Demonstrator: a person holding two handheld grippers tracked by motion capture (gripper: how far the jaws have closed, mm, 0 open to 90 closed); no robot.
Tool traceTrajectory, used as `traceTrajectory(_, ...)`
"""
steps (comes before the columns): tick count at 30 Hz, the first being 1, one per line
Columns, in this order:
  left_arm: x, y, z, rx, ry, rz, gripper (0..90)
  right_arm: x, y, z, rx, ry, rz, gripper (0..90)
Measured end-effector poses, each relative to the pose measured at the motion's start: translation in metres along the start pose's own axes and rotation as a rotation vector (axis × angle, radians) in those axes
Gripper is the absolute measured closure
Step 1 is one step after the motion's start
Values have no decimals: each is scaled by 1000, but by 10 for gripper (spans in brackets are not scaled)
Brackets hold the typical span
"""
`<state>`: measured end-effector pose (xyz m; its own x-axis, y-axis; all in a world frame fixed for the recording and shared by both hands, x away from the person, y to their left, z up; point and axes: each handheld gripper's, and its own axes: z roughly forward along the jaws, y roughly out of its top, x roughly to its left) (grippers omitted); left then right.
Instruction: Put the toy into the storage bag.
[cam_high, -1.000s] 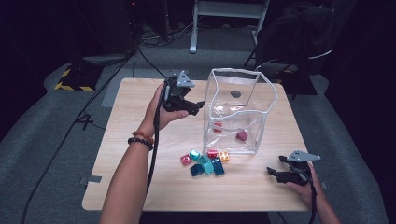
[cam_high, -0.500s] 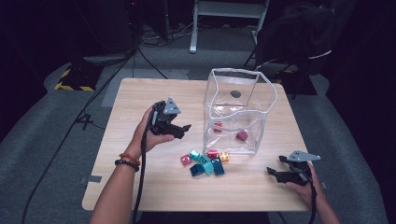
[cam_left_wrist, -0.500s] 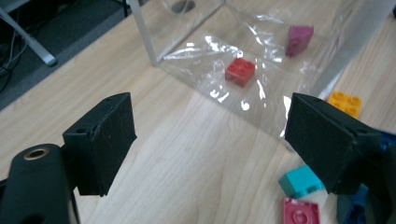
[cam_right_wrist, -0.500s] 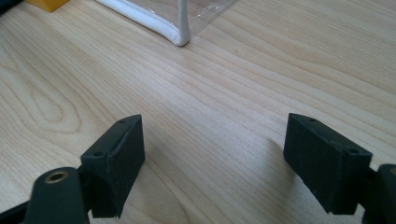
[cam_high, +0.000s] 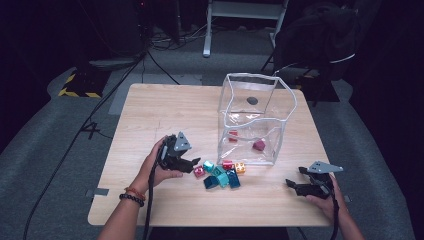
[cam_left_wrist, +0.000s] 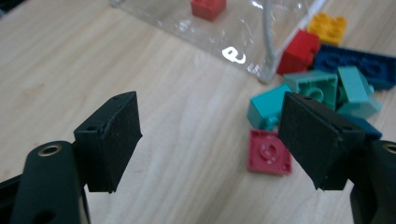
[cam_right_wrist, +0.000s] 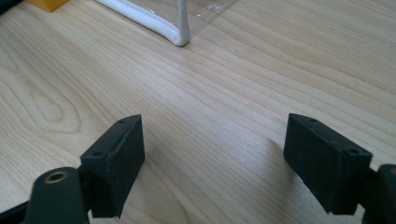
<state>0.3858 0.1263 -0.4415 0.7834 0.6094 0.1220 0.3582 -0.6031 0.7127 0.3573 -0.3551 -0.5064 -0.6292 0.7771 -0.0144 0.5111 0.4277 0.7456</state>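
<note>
So from the high view you get the whole layout: wooden table (cam_high: 165, 115), a clear plastic box (cam_high: 256, 120) standing toward the far right, and a little pile of bricks (cam_high: 220, 174) on the table just in front of its near wall. The left gripper (cam_high: 192, 164) sits low, right beside the left edge of that pile. The right gripper (cam_high: 296, 184) is parked near the front right corner, well apart from the bricks.

What the high view doesn't give you is the detail. The left gripper view looks straight between its jaws: they're apart with only bare wood between them, and a pink brick (cam_left_wrist: 268, 151) lies just beside the right-hand jaw, partly hidden by it, with teal bricks (cam_left_wrist: 312, 87) behind. You can also see a red brick (cam_left_wrist: 208, 7) inside the box through the wall. The right gripper view shows wide-apart jaws over bare wood, nothing held, plus the box's white-edged corner (cam_right_wrist: 180, 35).

Compared with a second ago, the left gripper has dropped from up beside the box down to the pile, and its jaws have just been closing a bit, nothing between them. The right one hasn't budged.
</note>
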Motion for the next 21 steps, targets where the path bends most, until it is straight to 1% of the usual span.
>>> traceTrajectory(3,-9,-8,6,19,-19,5,217,0,0,0,0,0,0,208)
traceTrajectory(5,-13,-13,8,23,-43,4,218,0,0,0,0,0,0,208)
traceTrajectory(6,-14,-14,10,31,-63,0,219,0,0,0,0,0,0,208)
traceTrajectory(8,-16,-17,12,22,-87,-9,211,0,0,0,0,0,0,208)
traceTrajectory(13,-25,-24,23,56,-73,24,243,0,0,0,0,0,0,208)
traceTrajectory(15,-27,-26,27,69,-84,22,244,0,0,0,0,0,0,208)
traceTrajectory(19,-28,-30,35,84,-88,27,263,0,0,0,0,0,0,208)
traceTrajectory(21,-26,-30,39,89,-97,12,264,0,0,0,0,1,0,208)
